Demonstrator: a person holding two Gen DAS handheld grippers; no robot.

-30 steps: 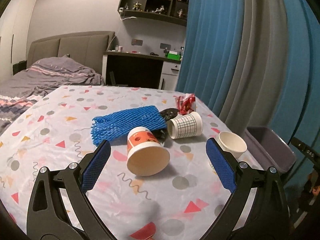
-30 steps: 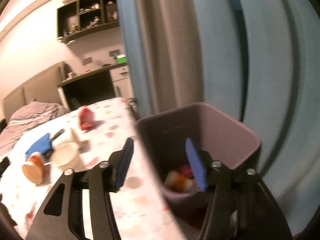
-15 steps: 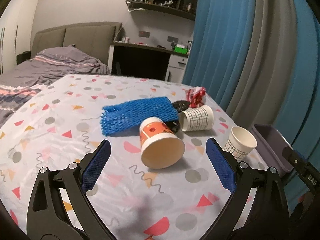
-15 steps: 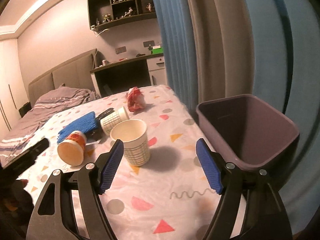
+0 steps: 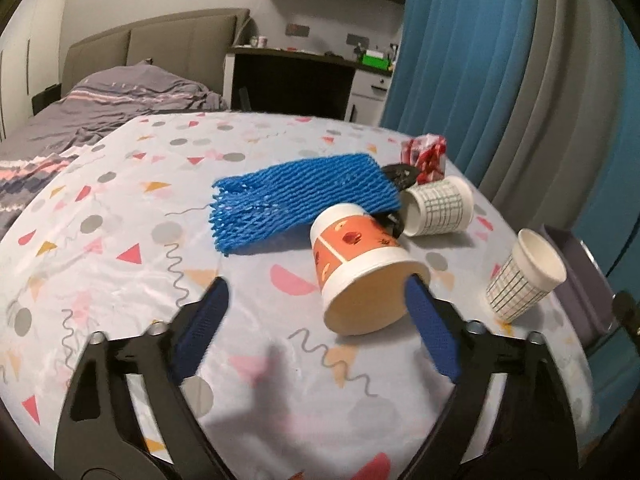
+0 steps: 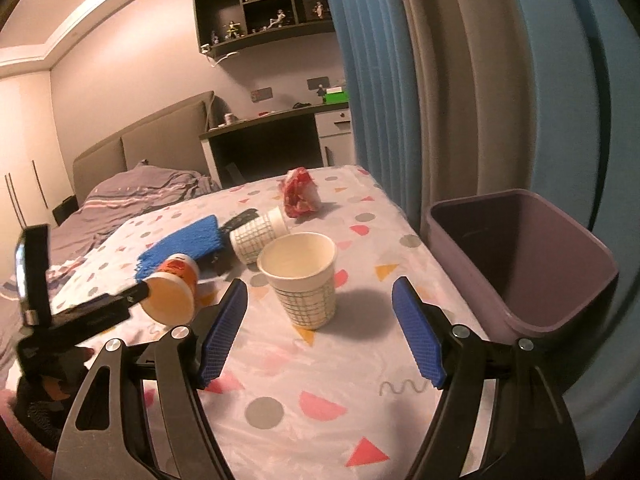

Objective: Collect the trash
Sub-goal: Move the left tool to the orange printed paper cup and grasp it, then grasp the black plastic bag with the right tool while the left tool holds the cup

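Note:
An orange paper cup (image 5: 356, 268) lies on its side, mouth toward me, on the patterned tablecloth (image 5: 120, 280). My left gripper (image 5: 316, 283) hovers just before it with its jaws closing and nothing pressed between the pads; the right pad overlaps the cup's rim in the picture. A checked cup (image 6: 302, 276) stands upright between and just beyond the tips of my open right gripper (image 6: 320, 284). Behind lie a blue foam net (image 5: 300, 200), a second checked cup (image 5: 438, 206) on its side and a red-white wrapper (image 5: 426, 156).
A purple bin (image 6: 560, 280) stands off the table's right edge, against blue and grey curtains (image 5: 500, 80). A dark object (image 5: 400, 170) pokes out from under the net. A bed (image 5: 100, 112) and a desk lie beyond the table.
My left gripper has come forward and lower toward the orange cup, and its jaws have narrowed. The right view swung from the bin to the table, its jaws wider than before.

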